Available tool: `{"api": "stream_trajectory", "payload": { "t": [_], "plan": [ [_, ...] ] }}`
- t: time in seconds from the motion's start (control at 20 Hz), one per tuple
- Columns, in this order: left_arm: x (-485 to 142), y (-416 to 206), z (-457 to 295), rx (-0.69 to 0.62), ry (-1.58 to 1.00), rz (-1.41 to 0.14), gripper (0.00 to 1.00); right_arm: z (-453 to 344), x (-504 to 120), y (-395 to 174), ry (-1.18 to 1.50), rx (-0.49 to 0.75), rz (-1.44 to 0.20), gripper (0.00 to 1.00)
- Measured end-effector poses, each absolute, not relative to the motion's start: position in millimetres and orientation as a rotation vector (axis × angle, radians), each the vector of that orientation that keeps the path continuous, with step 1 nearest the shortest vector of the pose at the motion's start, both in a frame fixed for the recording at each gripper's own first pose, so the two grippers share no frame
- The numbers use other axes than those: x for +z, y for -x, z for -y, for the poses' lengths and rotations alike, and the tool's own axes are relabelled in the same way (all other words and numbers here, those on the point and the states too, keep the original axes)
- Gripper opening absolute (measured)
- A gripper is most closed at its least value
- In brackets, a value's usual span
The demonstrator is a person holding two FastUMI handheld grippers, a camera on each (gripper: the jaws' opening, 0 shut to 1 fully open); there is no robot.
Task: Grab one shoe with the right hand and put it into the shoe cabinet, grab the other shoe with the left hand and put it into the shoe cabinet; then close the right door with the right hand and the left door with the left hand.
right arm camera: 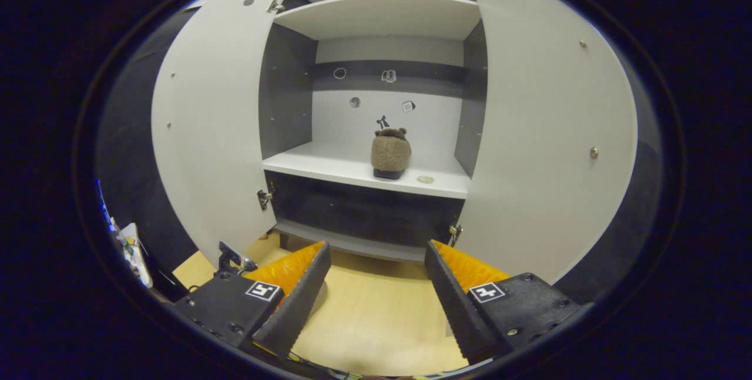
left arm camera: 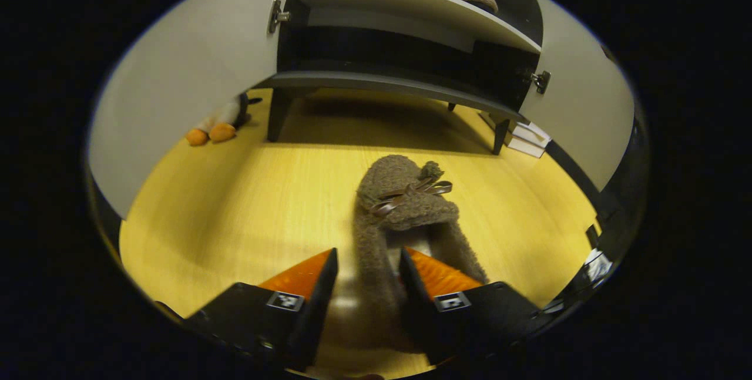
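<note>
Your booth has a yellow wood-grain floor (left arm camera: 247,204), and the pale shoe cabinet (right arm camera: 382,16) stands at the top of both views with its two doors swung wide. One fuzzy brown shoe (right arm camera: 390,154) sits on the middle shelf (right arm camera: 329,168), centre of the right gripper view, while your right gripper (right arm camera: 376,286) hangs open and empty below. In the left gripper view, the other shoe (left arm camera: 405,198), bow-trimmed, lies on the floor at lower centre, its side wall between the fingers of your part-open left gripper (left arm camera: 367,274); I cannot tell whether they press it.

Warm dim light, fisheye-warped edges

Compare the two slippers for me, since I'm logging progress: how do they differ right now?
The slipper on the floor lies between the left gripper fingers; the slipper on the shelf stands free, untouched. The first sits outside the cabinet, the second inside it. Both are fuzzy and brown.
</note>
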State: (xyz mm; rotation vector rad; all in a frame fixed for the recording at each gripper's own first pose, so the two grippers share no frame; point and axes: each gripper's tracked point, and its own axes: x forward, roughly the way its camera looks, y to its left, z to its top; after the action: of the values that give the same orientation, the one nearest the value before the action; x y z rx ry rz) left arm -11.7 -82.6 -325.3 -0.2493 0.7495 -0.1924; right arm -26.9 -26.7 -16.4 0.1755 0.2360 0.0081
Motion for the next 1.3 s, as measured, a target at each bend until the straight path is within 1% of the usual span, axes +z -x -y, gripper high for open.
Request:
{"api": "stream_trajectory", "payload": {
  "t": [0.05,0.1,0.15,0.2,0.25,0.4,0.55,0.8,0.9,1.0,1.05,1.1,1.2,1.3],
  "plan": [
    [-322,11,81,-0.189,0.229,-0.738,0.31,30,-19,30,-0.184,0.000,-0.244,1.00],
    [-323,9,80,-0.195,0.207,-0.730,0.19,34,-20,32,-0.188,-0.007,-0.249,1.00],
    [-318,12,85,-0.225,0.228,-0.726,0.14,36,-22,33,-0.190,-0.012,-0.254,1.00],
    [-321,12,91,-0.241,0.258,-0.737,0.11,38,-22,35,-0.190,-0.015,-0.259,1.00],
    [-315,14,91,-0.234,0.276,-0.740,0.06,40,-23,36,-0.193,-0.016,-0.260,1.00],
    [-274,0,75,-0.194,0.260,-0.675,0.06,42,-24,37,-0.200,-0.015,-0.263,1.00],
    [-207,-11,62,-0.146,0.319,-0.605,0.06,41,-22,34,-0.215,0.001,-0.247,1.00],
    [-57,-31,13,-0.018,0.248,-0.346,0.06,34,-13,19,-0.214,0.043,-0.173,1.00],
    [-12,-42,1,0.025,0.221,-0.257,0.06,30,-9,14,-0.238,0.053,-0.150,1.00],
    [7,-57,1,0.036,0.211,-0.223,0.06,28,-6,12,-0.261,0.070,-0.132,1.00],
    [12,-55,1,0.040,0.202,-0.224,0.06,29,-4,12,-0.261,0.072,-0.122,1.00],
    [13,-67,7,0.041,0.212,-0.232,0.06,32,-2,14,-0.258,0.073,-0.112,1.00],
    [22,-98,17,0.028,0.214,-0.229,0.05,36,-1,20,-0.252,0.076,-0.103,1.00],
    [32,-142,19,0.035,0.219,-0.223,0.06,41,-1,27,-0.243,0.076,-0.100,1.00]
  ]
}}
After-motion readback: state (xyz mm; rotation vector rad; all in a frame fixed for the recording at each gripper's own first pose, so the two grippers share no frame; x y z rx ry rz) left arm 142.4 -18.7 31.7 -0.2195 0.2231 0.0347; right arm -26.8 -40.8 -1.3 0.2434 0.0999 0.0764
